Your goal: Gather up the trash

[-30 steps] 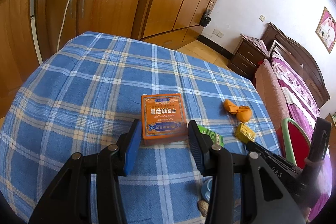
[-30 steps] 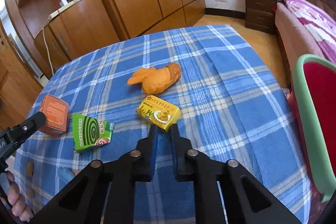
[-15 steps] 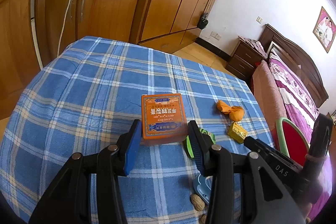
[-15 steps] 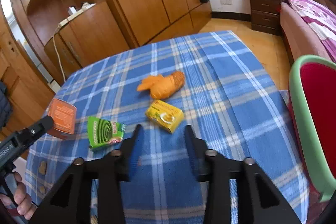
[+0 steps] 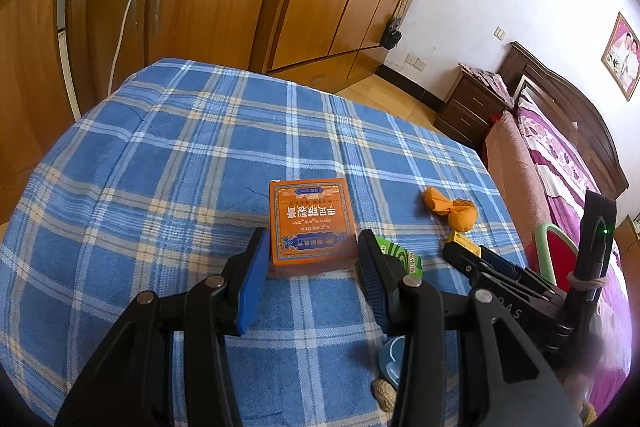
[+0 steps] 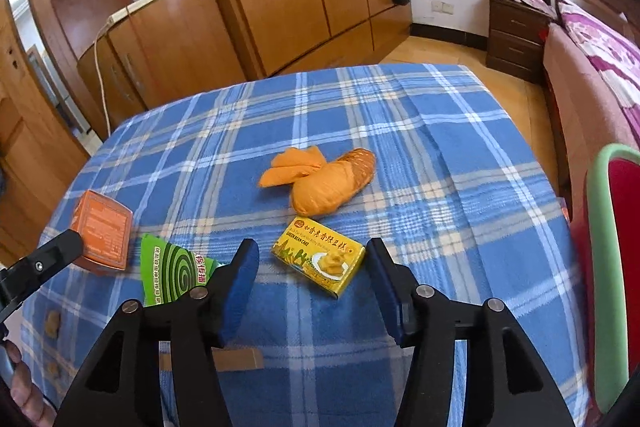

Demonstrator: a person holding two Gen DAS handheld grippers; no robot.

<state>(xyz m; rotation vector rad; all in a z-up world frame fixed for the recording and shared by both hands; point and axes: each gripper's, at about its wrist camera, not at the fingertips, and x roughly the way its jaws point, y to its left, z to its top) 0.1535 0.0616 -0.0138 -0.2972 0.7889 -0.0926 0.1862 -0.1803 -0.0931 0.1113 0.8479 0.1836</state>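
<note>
Yellow cake box (image 6: 318,257) now sits before the right gripper (image 6: 312,279), its jaws spread wide after being shut

both wrist cameras look down close over the blue plaid tablecloth (image 5: 168,163) toward the wardrobe. they share the orange box (image 5: 312,223) (image 6: 102,231) and the green mosquito-coil packet (image 6: 174,273).

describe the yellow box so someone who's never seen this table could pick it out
On the blue plaid tablecloth, look just ahead of the open right gripper, nearer than the orange cloth bundle. The small flat yellow cardboard box lies there, right of the green mosquito-coil packet. It alone is yellow and printed "Green Bean Cake".
</note>
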